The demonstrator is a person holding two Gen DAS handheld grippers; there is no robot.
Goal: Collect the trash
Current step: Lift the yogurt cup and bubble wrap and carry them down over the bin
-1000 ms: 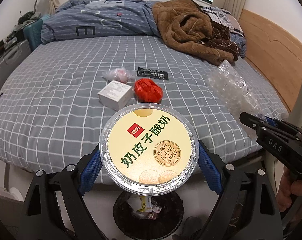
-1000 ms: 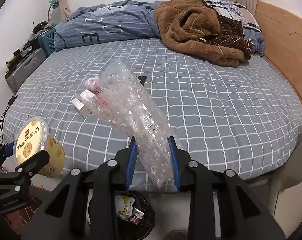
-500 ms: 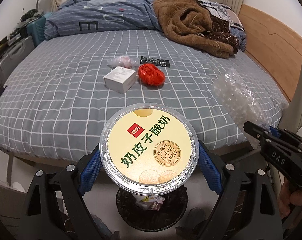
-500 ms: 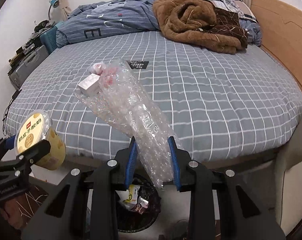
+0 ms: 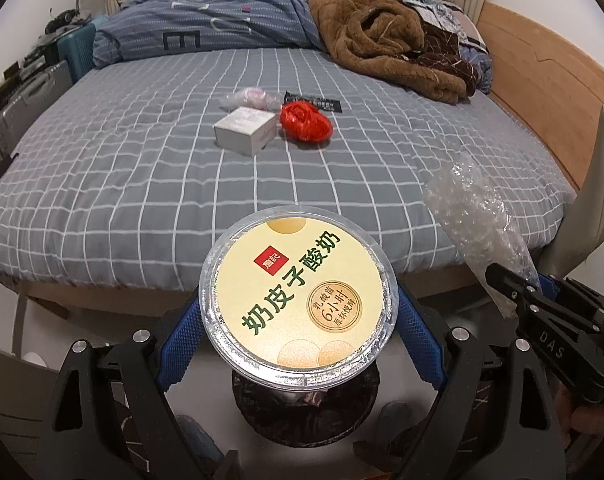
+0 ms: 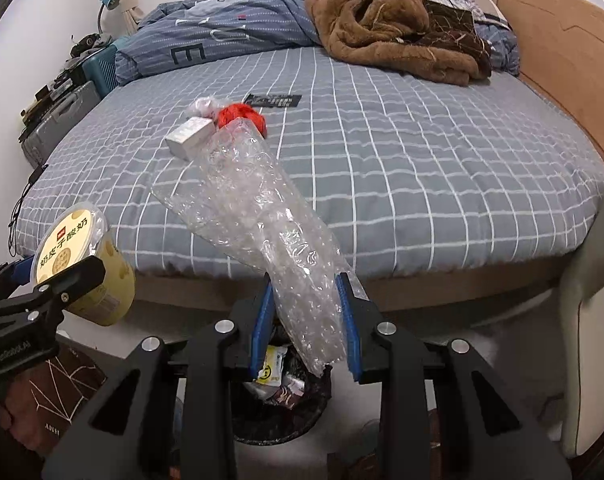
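Note:
My left gripper [image 5: 299, 312] is shut on a round yellow yoghurt cup [image 5: 298, 298] with a clear lid, held over a black-lined trash bin [image 5: 306, 408] on the floor. My right gripper [image 6: 306, 312] is shut on a long piece of clear bubble wrap [image 6: 258, 220], its lower end hanging above the same trash bin [image 6: 278, 404], which holds several wrappers. On the bed lie a white box [image 5: 246, 130], a crumpled red bag [image 5: 306, 122], a clear plastic wad [image 5: 248, 98] and a black sachet [image 5: 314, 101]. The cup [image 6: 76, 256] also shows at left in the right wrist view.
The grey checked bed [image 5: 142, 184] fills the view, with a brown blanket [image 5: 386, 36] and striped duvet [image 5: 206, 28] at the far end. A wooden headboard [image 5: 542, 92] runs along the right. Suitcases [image 5: 22, 104] stand at the left. A chair back [image 5: 598, 200] rises at the right.
Both grippers have drawn back from the bed and sunk toward the floor. The trash bin now sits more fully under the cup and the bubble wrap; both grips are unchanged.

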